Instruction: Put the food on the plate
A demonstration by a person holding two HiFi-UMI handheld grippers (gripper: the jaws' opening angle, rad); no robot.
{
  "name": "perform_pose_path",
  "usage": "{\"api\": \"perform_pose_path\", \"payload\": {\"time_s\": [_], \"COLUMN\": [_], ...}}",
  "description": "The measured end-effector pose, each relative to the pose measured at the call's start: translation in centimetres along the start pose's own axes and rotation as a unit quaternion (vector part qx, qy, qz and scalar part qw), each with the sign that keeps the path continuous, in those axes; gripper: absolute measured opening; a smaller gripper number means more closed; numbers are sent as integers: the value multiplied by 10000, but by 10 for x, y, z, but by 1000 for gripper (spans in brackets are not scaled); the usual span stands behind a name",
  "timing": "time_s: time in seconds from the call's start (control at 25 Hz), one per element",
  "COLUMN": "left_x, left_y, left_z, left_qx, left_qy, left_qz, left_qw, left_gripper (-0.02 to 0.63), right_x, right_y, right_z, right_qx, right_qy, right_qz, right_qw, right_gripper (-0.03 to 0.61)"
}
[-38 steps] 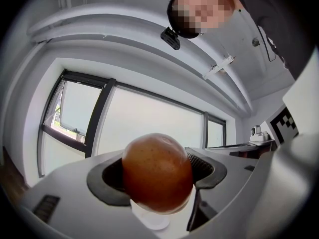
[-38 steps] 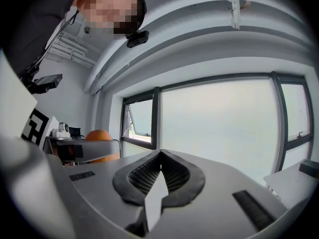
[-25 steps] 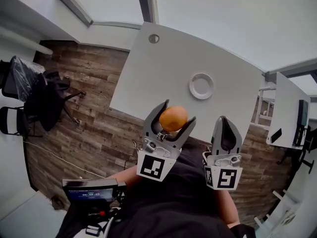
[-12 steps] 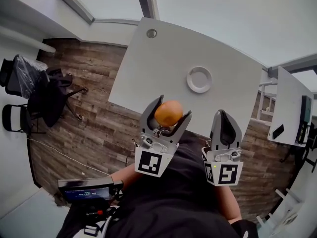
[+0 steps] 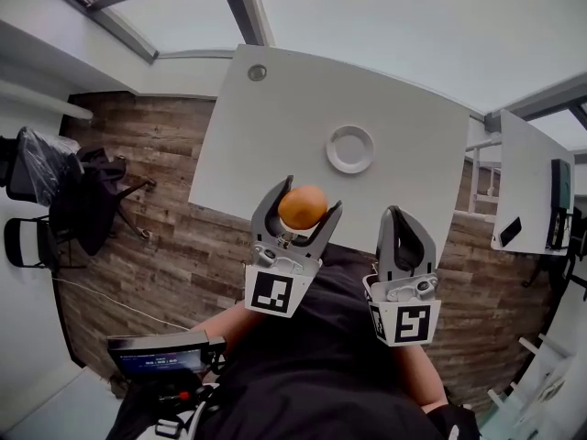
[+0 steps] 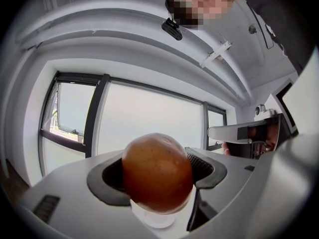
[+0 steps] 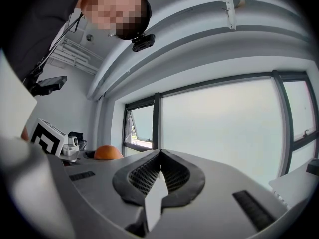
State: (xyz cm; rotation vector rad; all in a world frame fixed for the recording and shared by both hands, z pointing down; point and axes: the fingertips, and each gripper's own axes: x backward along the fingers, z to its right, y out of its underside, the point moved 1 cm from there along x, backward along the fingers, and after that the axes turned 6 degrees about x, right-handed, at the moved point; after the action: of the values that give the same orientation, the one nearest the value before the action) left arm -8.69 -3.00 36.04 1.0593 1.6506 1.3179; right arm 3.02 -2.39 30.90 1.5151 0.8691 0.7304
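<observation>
Carry step in hand. Left gripper point(image 5: 295, 211) clamped on orange point(image 5: 304, 206), held in air at near edge of table point(image 5: 266, 126). Plate point(image 5: 331, 150) holds nothing, sits farther in on table, ahead and slightly right of orange. Right gripper point(image 5: 400, 216) jaws pressed together, nothing between, idle beside left. Next move likely: reach forward over plate, lower, part jaws gently so round fruit does not roll off.

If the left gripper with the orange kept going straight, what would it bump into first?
Probably nothing close: the left gripper, shut on the orange, faces the window. It seems to pass over the table, left of the plate; height is unclear.
</observation>
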Motion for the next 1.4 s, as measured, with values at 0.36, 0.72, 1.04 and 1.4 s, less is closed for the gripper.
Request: {"api": "perform_pose_path", "payload": {"time_s": [0.36, 0.72, 1.04, 1.4], "left_x": [-26, -61, -86, -113], "left_y": [37, 71, 93, 114], "left_z": [-12, -6, -6, -8], "left_qx": [211, 168, 203, 105], "left_qy": [-161, 16, 86, 206], "left_qz": [-242, -606, -955, -1228], "left_qw": [9994, 9980, 9952, 9922], "left_gripper": [327, 327, 327, 327], "right_x": [6, 6, -3, -23], "right_y": [0, 6, 13, 17], "right_z": [15, 29, 46, 48], "right_qx": [21, 32, -74, 18], "right_qy": [83, 149, 184, 10], "right_qz": [17, -39, -96, -15], "right_qw": [10000, 9999, 9998, 10000], "right_gripper": [6, 6, 6, 6]}}
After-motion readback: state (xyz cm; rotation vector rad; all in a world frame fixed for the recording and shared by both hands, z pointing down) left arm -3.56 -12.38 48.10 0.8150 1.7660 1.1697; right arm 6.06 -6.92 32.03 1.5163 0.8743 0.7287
